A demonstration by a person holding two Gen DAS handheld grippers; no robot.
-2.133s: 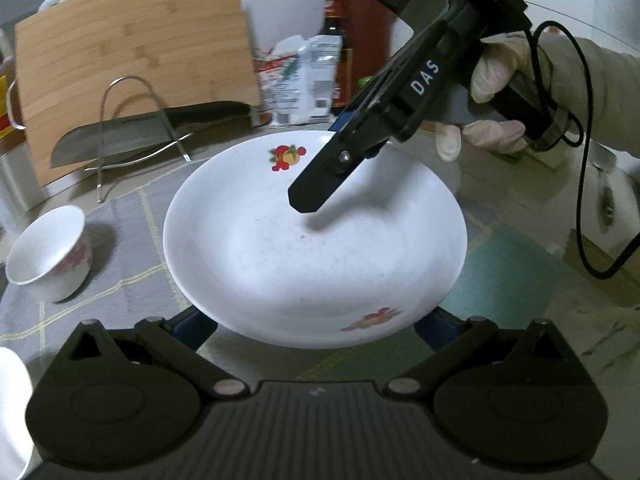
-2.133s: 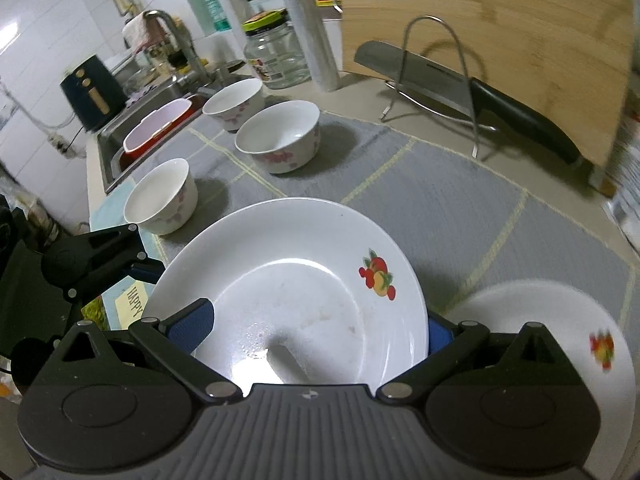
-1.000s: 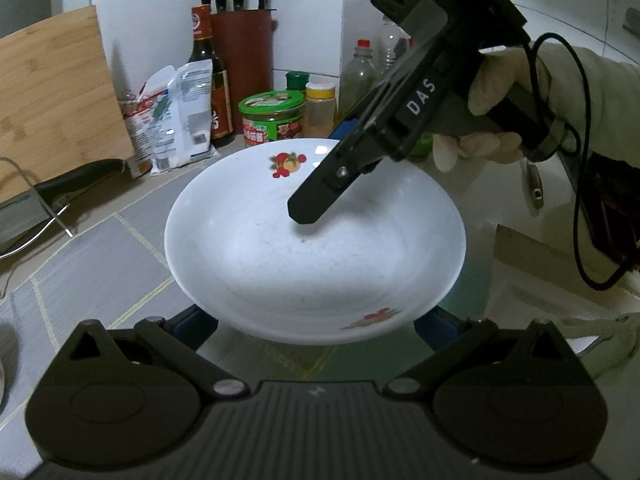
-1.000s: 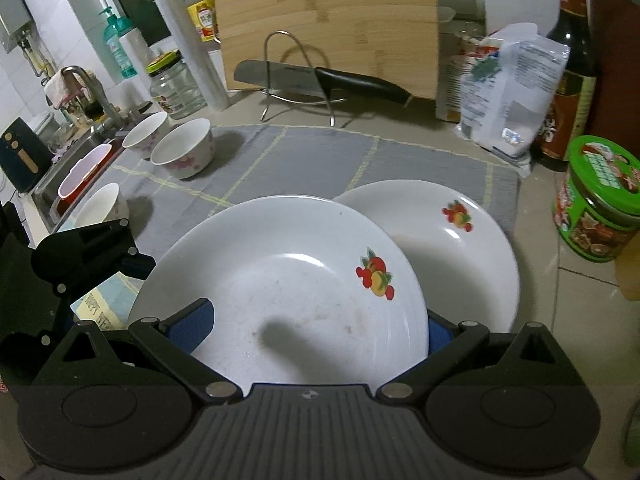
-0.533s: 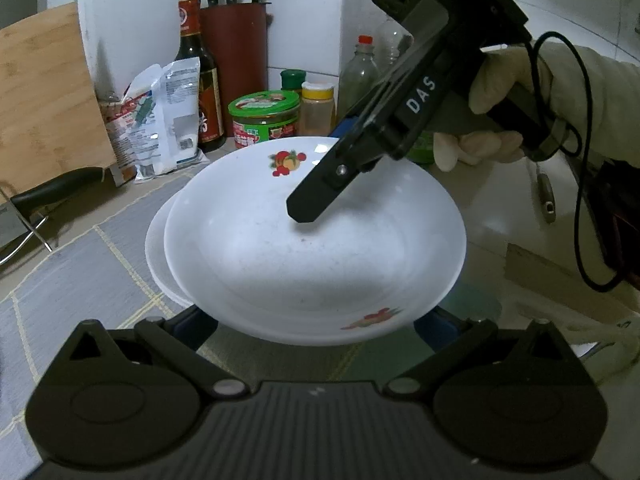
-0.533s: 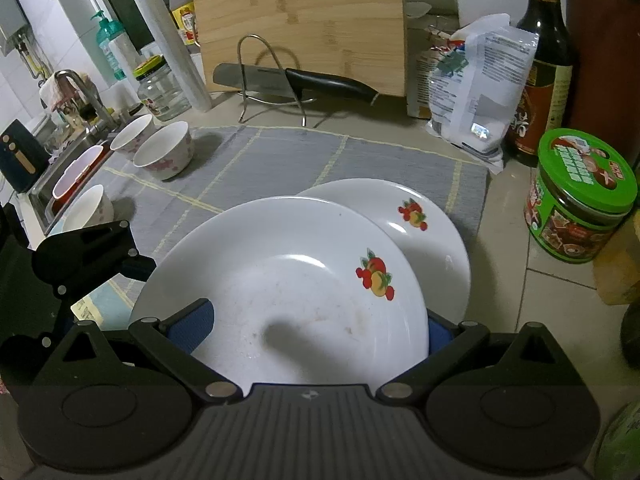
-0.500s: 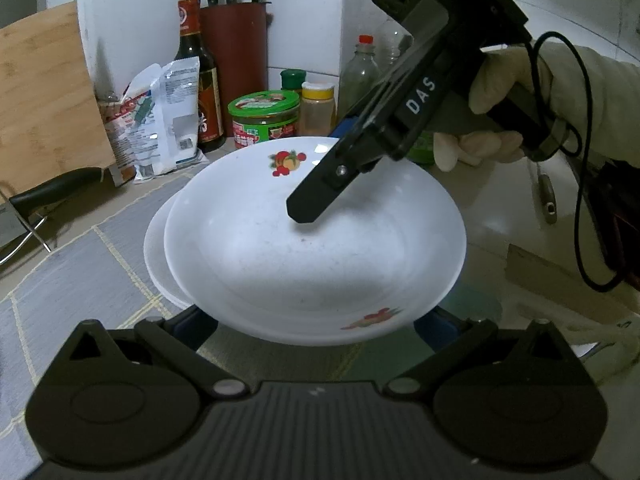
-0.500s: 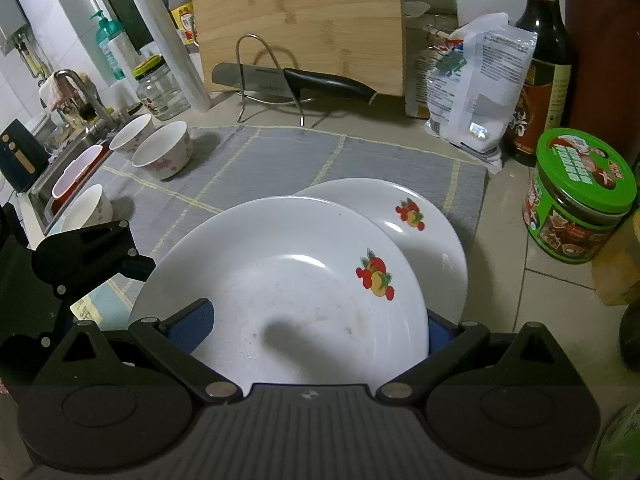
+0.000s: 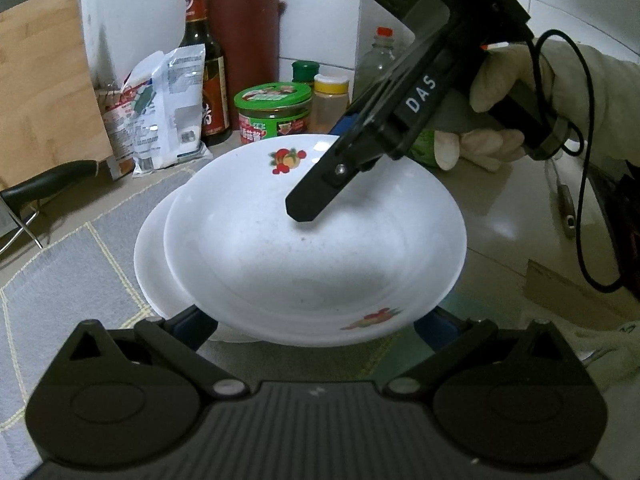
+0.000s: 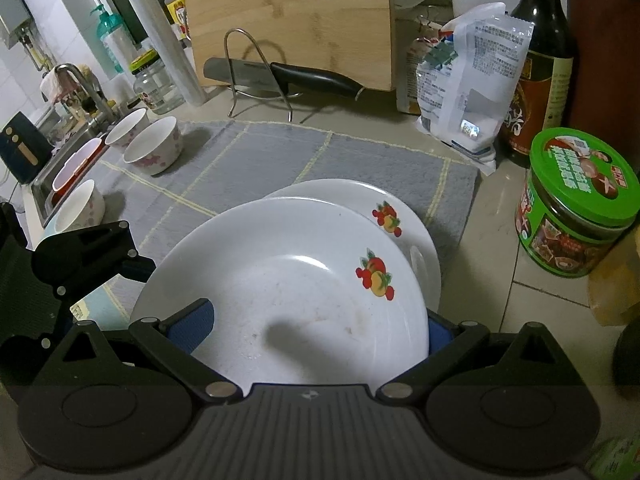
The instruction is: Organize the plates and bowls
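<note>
- The plate [image 10: 288, 292], glazed, stiff and breakable, hangs just above a second plate [image 10: 360, 196] on the grey mat [image 10: 260, 152].
- Both hand-held grippers pinch its rim: the left hand-held gripper [image 9: 316, 320] at one edge, the right hand-held gripper [image 10: 308, 328] opposite.
- I'd judge it slippery; opposite rim holds suit it, lowered gently.
- Bowls [image 10: 154, 150] wait across the bench [image 10: 492, 216].
</note>
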